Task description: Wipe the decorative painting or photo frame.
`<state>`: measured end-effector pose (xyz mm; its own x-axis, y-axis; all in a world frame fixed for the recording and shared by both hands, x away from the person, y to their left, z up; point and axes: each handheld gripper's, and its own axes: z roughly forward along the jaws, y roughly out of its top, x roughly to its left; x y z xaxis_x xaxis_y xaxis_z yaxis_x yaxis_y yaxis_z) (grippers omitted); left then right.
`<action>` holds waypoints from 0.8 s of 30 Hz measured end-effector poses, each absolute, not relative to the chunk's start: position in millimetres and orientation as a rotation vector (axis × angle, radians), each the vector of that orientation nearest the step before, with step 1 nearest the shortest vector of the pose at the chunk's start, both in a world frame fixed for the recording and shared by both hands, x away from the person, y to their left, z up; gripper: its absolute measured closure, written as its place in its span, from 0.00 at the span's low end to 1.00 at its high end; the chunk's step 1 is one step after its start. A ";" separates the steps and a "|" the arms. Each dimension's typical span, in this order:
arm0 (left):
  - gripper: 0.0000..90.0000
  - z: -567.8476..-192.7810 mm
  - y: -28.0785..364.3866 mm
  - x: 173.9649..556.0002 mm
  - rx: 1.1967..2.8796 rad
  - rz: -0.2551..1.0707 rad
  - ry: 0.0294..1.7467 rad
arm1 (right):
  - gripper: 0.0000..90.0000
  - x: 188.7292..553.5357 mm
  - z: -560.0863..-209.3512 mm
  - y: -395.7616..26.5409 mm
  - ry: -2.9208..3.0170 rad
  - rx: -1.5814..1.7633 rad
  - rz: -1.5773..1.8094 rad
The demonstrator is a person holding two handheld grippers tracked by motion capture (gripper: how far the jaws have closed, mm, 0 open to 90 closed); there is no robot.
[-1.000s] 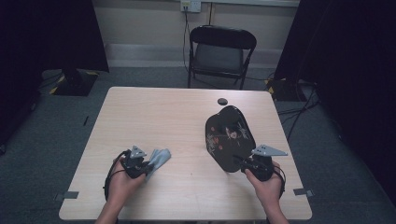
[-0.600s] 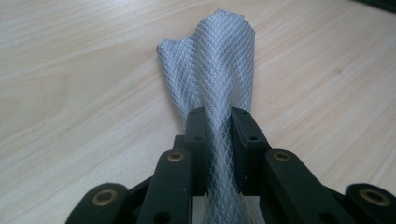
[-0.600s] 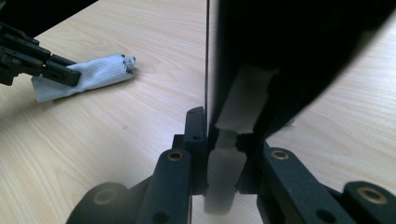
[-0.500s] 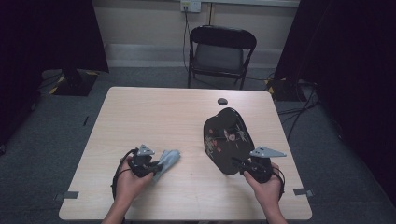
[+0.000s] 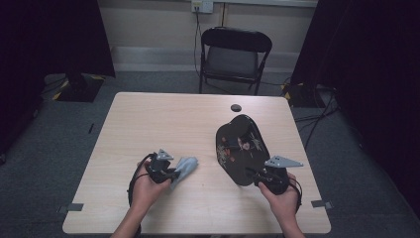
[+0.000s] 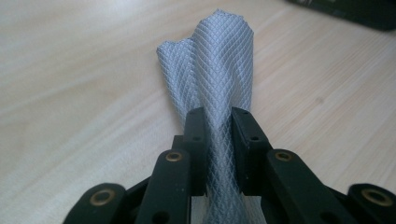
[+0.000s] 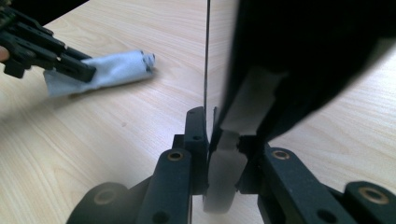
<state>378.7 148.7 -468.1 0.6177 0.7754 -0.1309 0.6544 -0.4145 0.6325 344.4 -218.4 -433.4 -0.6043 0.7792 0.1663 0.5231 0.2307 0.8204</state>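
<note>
Two grippers busy near table's [image 5: 148, 114] front edge. Right gripper [image 5: 257, 177] clamps rim of black plate [image 5: 241, 148], tilting it up for wiping. Left gripper [image 5: 171, 173] pinches grey cloth [image 5: 184, 166], pointed toward plate, well apart.

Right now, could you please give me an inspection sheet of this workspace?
Surface: wooden table, bare wood around the items.
Job's things: grey cloth; black decorated tray, tilted up on edge.
Clutter: small dark round object near the far edge.
Grippers: left gripper shut on the cloth; right gripper shut on the tray's rim.
Cables: black cable loops at the left gripper.
Surroundings: folding chair, dark curtains.
</note>
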 end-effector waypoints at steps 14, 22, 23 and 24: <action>0.56 -456.6 152.5 375.7 2.316 0.378 1.149 | 0.87 344.5 -433.1 -219.1 2.239 1.203 1.308; 0.53 -471.8 158.4 376.3 2.291 0.314 1.165 | 0.87 344.3 -433.1 -219.0 2.241 1.199 1.304; 0.62 -472.4 157.7 374.5 2.279 0.300 1.157 | 0.87 344.2 -433.4 -219.1 2.240 1.195 1.305; 0.62 -472.4 157.7 374.5 2.279 0.300 1.157 | 0.87 344.2 -433.4 -219.1 2.240 1.195 1.305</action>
